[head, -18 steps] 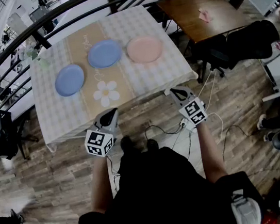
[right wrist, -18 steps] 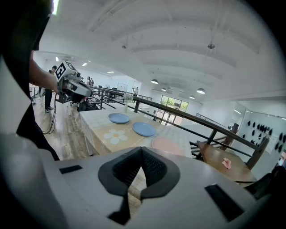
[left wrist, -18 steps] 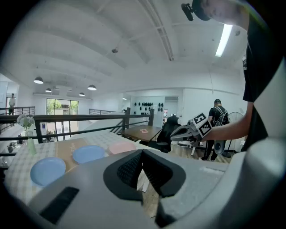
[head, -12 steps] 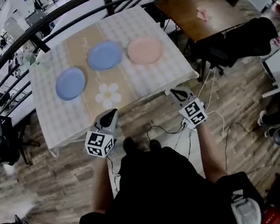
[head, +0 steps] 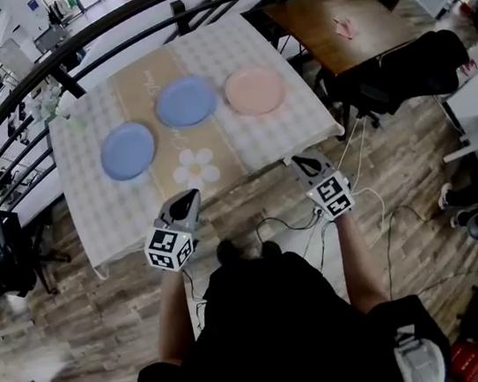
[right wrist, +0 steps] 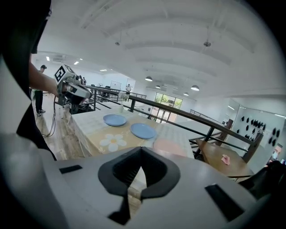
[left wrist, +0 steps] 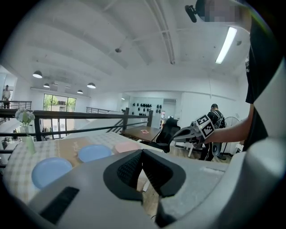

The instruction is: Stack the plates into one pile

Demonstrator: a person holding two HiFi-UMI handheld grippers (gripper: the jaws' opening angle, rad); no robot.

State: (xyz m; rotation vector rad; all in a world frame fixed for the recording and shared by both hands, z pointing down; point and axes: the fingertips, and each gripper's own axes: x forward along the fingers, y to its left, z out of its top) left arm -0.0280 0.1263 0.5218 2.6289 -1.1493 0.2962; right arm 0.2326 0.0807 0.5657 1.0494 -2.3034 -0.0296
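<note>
Three plates are laid flat and apart from each other in a row on the desk (head: 288, 132), which is covered with a checked cloth and a tan runner printed with a white daisy (head: 197, 167). The left blue plate (head: 127, 152) is set at the left edge of the runner, a little nearer than the other two. The middle blue plate (head: 186, 102) is placed on the far part of the runner. The pink plate (head: 254, 91) is found just to its right, on the checked cloth.

The left gripper (head: 189, 198) is held off the near edge of the desk, over the wooden floor (head: 102, 286), on the near side of the daisy. Its jaws are seen pressed together, with nothing between them. The right gripper (head: 302, 162) is held by the near right corner of the desk, and its jaws are likewise closed tip to tip and empty. Both are pointed toward the desk, tilted somewhat downward, and kept well apart from the plates.

A small vase (head: 71, 120) is stood at the far left of the desk. A black railing (head: 107, 23) is run along the far side. A brown wooden table (head: 320, 18) and a black chair (head: 416, 66) are seen to the far right, and cables (head: 288, 223) are strewn on the floor.
</note>
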